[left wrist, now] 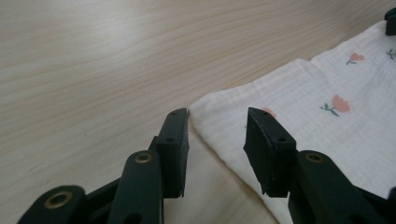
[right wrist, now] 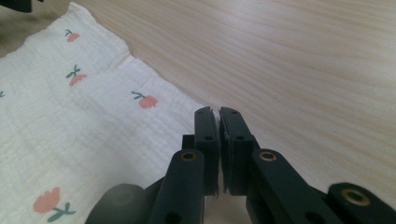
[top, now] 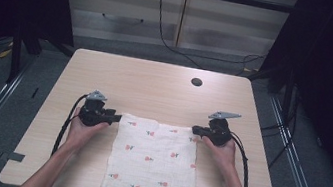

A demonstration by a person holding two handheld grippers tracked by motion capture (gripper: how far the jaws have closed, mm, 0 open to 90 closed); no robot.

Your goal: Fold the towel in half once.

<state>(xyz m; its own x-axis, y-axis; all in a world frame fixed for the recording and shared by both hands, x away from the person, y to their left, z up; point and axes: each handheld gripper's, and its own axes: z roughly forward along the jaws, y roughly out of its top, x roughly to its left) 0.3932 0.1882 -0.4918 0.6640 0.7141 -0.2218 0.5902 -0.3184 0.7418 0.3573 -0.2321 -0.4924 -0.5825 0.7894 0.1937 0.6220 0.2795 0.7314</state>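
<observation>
A white cloth (top: 153,162) printed with small pink flowers lies flat on the wooden table (top: 156,82), reaching its near edge. My left gripper (top: 117,117) sits at the cloth's far left corner. In the left gripper view the cloth (left wrist: 327,121) has that corner between the parted jaws of the left gripper (left wrist: 217,126), and the pads are not pressing on it. My right gripper (top: 195,130) is at the far right corner. In the right gripper view the right gripper (right wrist: 216,114) has its jaws together, pinching the corner of the cloth (right wrist: 70,130) at their tips.
A round cable hole (top: 196,82) is in the tabletop at the back right. Bare wood stretches behind the cloth and to both sides of it. Cabinets and dark curtains stand beyond the table. A person's forearms come in from the near edge.
</observation>
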